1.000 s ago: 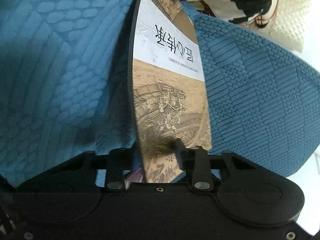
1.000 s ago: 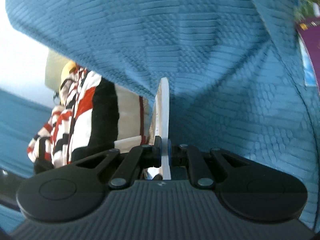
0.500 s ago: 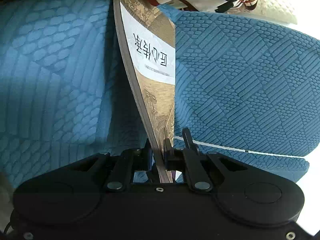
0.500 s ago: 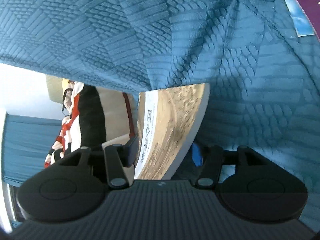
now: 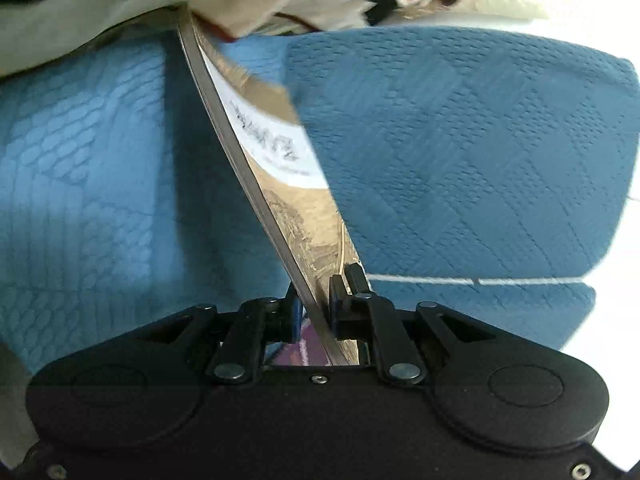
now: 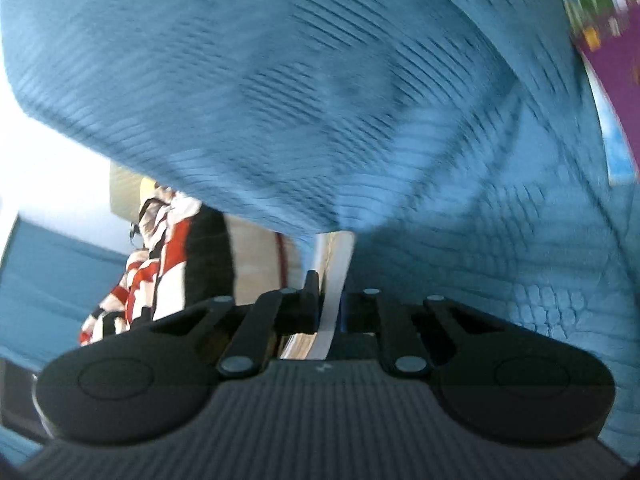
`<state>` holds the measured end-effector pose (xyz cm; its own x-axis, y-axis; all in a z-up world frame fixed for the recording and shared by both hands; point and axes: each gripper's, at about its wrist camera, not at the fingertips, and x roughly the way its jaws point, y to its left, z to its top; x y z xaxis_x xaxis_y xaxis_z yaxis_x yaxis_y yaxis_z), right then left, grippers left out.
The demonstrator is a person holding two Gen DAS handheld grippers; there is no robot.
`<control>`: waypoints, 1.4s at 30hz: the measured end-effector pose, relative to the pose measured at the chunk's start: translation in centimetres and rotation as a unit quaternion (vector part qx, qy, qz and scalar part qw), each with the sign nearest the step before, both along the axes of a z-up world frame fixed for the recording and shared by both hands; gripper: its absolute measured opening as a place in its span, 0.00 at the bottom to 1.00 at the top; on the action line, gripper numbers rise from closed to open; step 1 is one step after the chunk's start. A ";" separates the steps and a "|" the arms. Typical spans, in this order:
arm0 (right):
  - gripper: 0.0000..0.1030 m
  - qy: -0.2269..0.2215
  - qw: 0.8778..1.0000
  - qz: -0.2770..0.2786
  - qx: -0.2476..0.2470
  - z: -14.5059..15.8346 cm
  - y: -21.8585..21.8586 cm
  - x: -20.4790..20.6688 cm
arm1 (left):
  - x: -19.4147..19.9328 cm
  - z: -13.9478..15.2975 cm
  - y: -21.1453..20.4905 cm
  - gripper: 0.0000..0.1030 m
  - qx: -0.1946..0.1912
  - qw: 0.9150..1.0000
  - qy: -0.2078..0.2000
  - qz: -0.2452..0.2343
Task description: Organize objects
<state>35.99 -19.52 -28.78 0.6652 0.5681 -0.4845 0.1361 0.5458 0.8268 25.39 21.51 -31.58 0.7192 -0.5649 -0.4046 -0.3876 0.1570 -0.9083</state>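
Note:
A thin tan book (image 5: 280, 184) with a white title band stands on edge, wedged between blue quilted cushions (image 5: 460, 152). My left gripper (image 5: 316, 292) grips its near corner, pads pressing both faces, jaws easing slightly open. In the right wrist view the same book (image 6: 338, 256) shows edge-on as a pale strip under the blue cushion (image 6: 320, 100). My right gripper (image 6: 330, 296) is closing on it, pads against both sides. The book's far end is hidden under cloth.
A red, white and black striped cloth (image 6: 160, 272) lies left of the book; cream fabric (image 5: 80, 20) drapes over its far end. A purple book (image 6: 612, 60) lies at the upper right. Blue cushions press close on both sides.
The left gripper rose and rolled, so the book's cover now shows more edge-on. The right gripper opened wide around the book half a second ago and has closed on its edge again.

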 end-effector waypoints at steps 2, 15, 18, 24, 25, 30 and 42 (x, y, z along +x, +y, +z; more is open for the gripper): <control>0.13 -0.018 0.999 0.007 -0.033 2.6 0.3 -0.8 | -0.2 1.3 -0.3 0.13 0.003 1.000 -0.012 -0.013; 0.15 -0.084 0.987 -0.049 -0.128 12.6 -2.7 -8.2 | -0.9 9.7 -3.3 0.14 0.025 0.991 -0.083 -0.102; 0.15 -0.089 0.984 -0.078 -0.135 13.3 -2.8 -10.0 | -0.9 10.8 -4.1 0.14 0.036 0.988 -0.091 -0.123; 0.17 -0.097 0.977 -0.120 -0.145 12.5 -2.8 -13.8 | -1.3 10.2 -4.9 0.14 0.059 0.981 -0.096 -0.159; 0.17 -0.096 0.976 -0.124 -0.151 12.2 -2.6 -14.3 | -1.4 9.8 -5.0 0.14 0.062 0.979 -0.098 -0.165; 0.18 -0.084 0.974 -0.138 -0.160 9.9 -2.4 -16.3 | -1.6 7.5 -5.6 0.15 0.071 0.975 -0.092 -0.192; 0.19 -0.030 0.974 -0.120 -0.191 3.6 -1.2 -19.8 | -3.5 2.5 -6.0 0.15 0.142 0.957 -0.061 -0.246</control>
<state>16.15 -20.68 -25.13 0.7902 0.1790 -0.5861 0.2546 0.7740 0.5797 21.87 15.54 -29.10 0.4473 -0.7267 -0.5214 -0.0969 0.5402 -0.8360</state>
